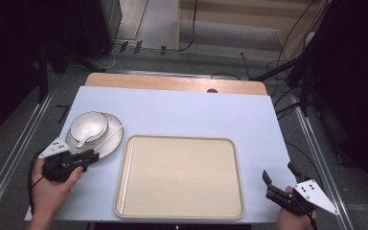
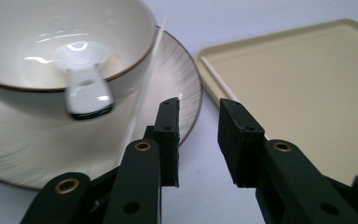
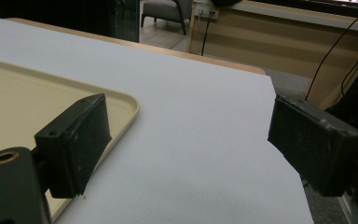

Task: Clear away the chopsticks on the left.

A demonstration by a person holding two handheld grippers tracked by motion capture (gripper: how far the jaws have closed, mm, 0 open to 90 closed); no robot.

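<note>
A white bowl [image 1: 89, 125] with a dark rim stands on a white plate [image 1: 111, 143] at the table's left. A white spoon [image 1: 84, 136] rests in the bowl, its handle over the rim. A thin white stick [image 1: 116, 131] lies across the plate. My left gripper [image 1: 89, 158] is at the plate's near edge. In the left gripper view its jaws [image 2: 198, 112] stand a little apart with only table between them, beside the plate [image 2: 177, 70], bowl [image 2: 51, 37] and spoon [image 2: 84, 84]. My right gripper [image 1: 279, 175] waits at the front right, wide open [image 3: 191, 116] and holding nothing.
A large beige tray [image 1: 179, 175] lies in the middle of the pale mat [image 1: 196, 115], with its corner [image 3: 121, 100] near the right gripper. A wooden strip [image 1: 172, 82] runs along the table's back edge. Cables and stands are on the floor beyond.
</note>
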